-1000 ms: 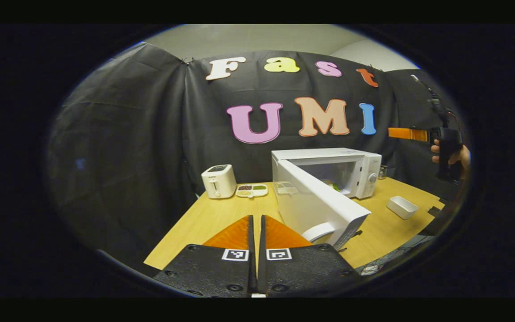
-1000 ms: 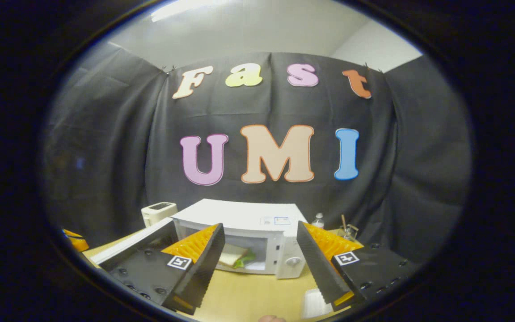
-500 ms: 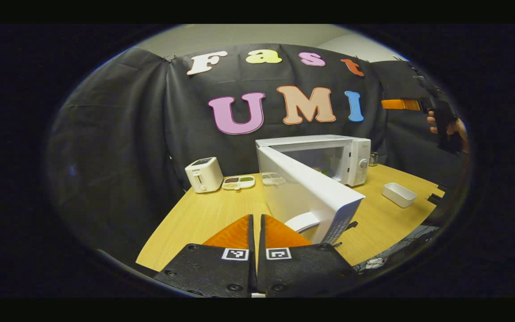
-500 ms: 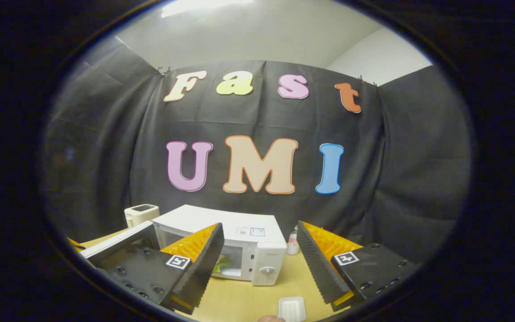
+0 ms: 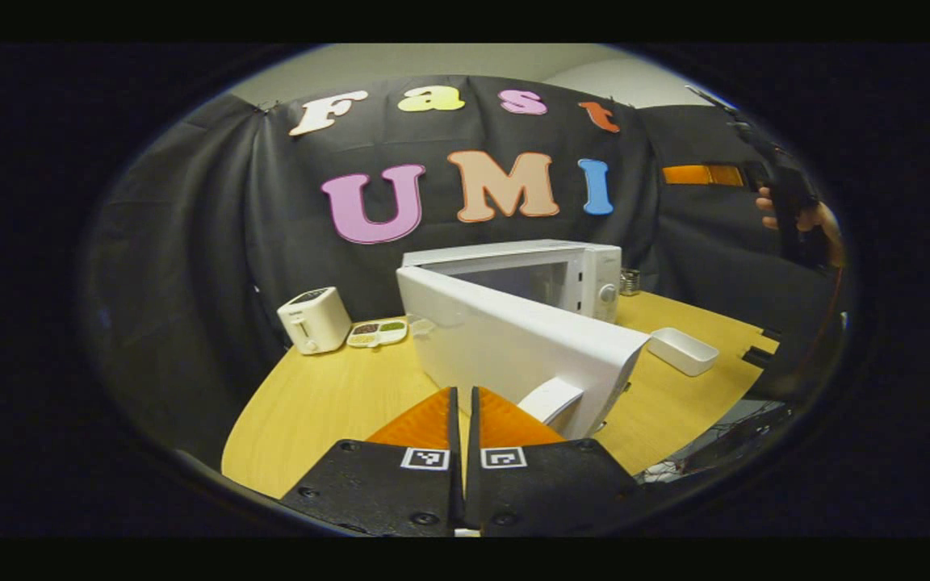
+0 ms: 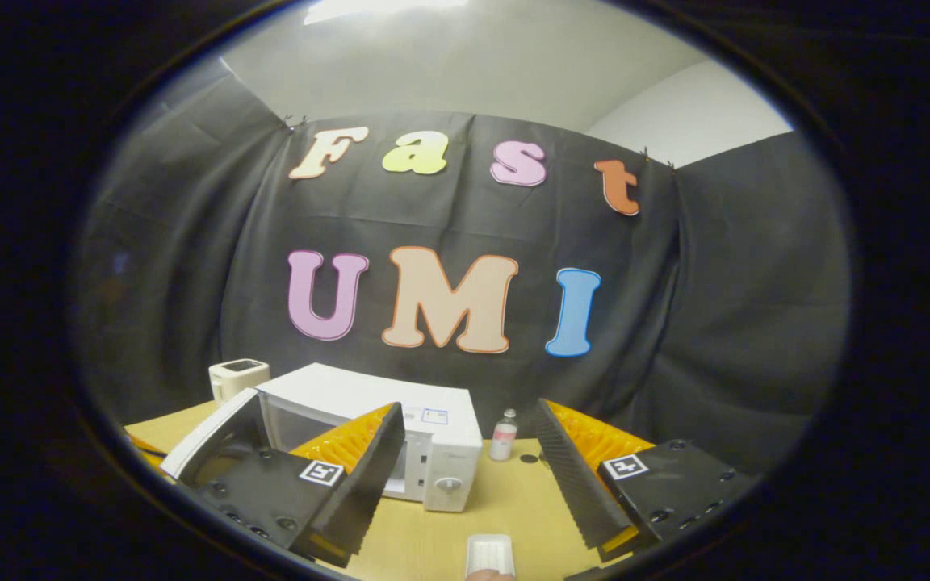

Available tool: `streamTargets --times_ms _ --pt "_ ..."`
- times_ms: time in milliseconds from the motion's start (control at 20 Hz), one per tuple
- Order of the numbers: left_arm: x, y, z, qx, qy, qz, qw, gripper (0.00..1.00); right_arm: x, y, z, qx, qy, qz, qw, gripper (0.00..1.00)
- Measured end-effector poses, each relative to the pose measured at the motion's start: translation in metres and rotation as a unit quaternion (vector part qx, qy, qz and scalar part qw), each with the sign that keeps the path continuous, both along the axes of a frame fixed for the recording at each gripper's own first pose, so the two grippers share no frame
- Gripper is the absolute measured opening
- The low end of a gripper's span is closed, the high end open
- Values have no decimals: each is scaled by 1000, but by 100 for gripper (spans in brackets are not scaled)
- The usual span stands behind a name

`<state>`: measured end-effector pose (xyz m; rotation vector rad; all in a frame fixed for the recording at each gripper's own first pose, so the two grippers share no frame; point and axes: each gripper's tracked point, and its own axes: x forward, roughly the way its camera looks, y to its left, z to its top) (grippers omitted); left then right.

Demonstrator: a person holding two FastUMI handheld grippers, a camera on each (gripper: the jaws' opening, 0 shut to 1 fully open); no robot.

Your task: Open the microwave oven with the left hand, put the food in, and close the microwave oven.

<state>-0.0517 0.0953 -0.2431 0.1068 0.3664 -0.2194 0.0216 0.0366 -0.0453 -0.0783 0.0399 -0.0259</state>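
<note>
The white microwave [image 5: 529,262] stands on the wooden table [image 5: 312,403] with its door [image 5: 505,347] swung partly out toward me. My left gripper [image 5: 460,397] is shut with nothing between its fingers, low in front of the door's outer face and just left of the curved handle [image 5: 550,399]; I cannot tell if it touches. In the right gripper view the microwave [image 6: 433,424] and its door [image 6: 207,432] sit low, and my right gripper [image 6: 467,406] is open and empty, well back from them. That gripper [image 5: 707,174] also hangs high at the right, in a hand [image 5: 800,219]. Food inside is hidden.
A white toaster [image 5: 314,319] and a compartment dish [image 5: 378,332] sit at the table's back left. An empty white tray [image 5: 681,350] lies right of the microwave, a can [image 5: 630,281] behind it. A small bottle [image 6: 503,434] stands beside the microwave.
The door has swung from pointing toward me to lying more across the opening. My left gripper stays shut by its handle. My right gripper has drawn back, and the sandwich inside has gone out of sight.
</note>
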Motion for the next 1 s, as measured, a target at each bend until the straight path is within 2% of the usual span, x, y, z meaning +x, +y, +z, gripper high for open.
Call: streamTargets --times_ms 300,350,450,800,1000 --pt "25 -53 4 -3 -1 -46 999 0 -8 -34 15 2 -7 -17 1000 100" --pt "30 -61 6 -6 -2 -50 999 0 -7 -40 17 -3 -9 -20 1000 92" --pt "40 -73 7 -9 -1 -55 998 0 -8 -51 21 -7 -11 -21 1000 92" --pt "62 -100 4 -12 5 -46 999 0 -7 -76 27 -27 -13 -9 1000 92" --pt "73 -108 0 -11 11 -28 999 0 -10 -81 24 -12 -9 6 1000 94"
